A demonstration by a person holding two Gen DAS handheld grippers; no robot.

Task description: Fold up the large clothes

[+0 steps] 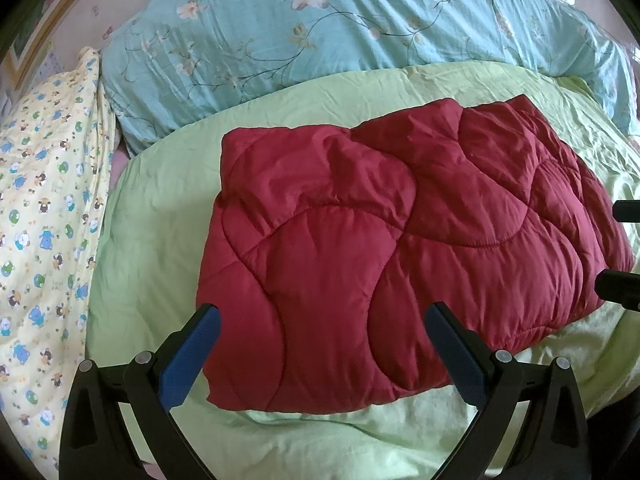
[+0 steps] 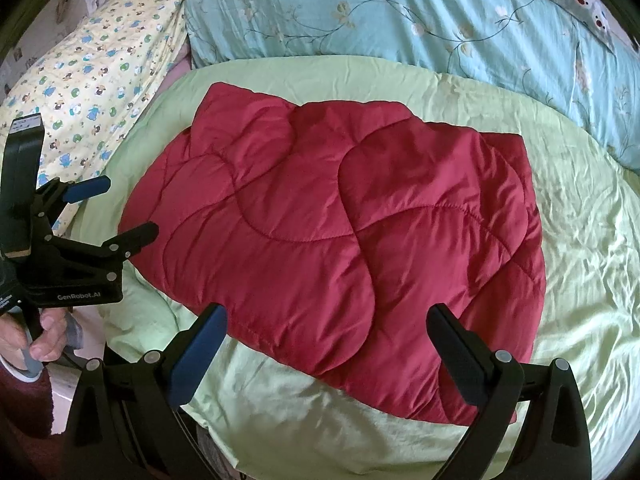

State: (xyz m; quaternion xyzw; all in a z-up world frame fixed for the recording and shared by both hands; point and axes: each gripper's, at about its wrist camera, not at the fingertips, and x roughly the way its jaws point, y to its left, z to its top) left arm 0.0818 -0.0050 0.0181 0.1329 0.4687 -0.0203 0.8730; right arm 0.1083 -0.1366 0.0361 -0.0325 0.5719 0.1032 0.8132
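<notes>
- Red quilted jacket (image 1: 400, 248) lies folded in a neat rectangle on the green sheet (image 1: 160, 208); folding looks nearly done.
- Left gripper (image 1: 322, 354) and right gripper (image 2: 326, 354) hover with fingers spread apart, holding nothing.

You work over a bed (image 2: 580, 264) spread with a pale green sheet. Behind it lies a teal floral duvet (image 1: 360, 28); a yellow cartoon-print pillow (image 1: 44, 216) sits left. A pink wall (image 1: 100, 4) stands beyond. Daylight enters upper right.

Bedding I can see around the work area

A green sheet (image 1: 168, 208) covers the bed; behind it lie a blue flowered pillow (image 1: 320, 40) and a yellow cartoon-print pillow (image 1: 44, 208).
</notes>
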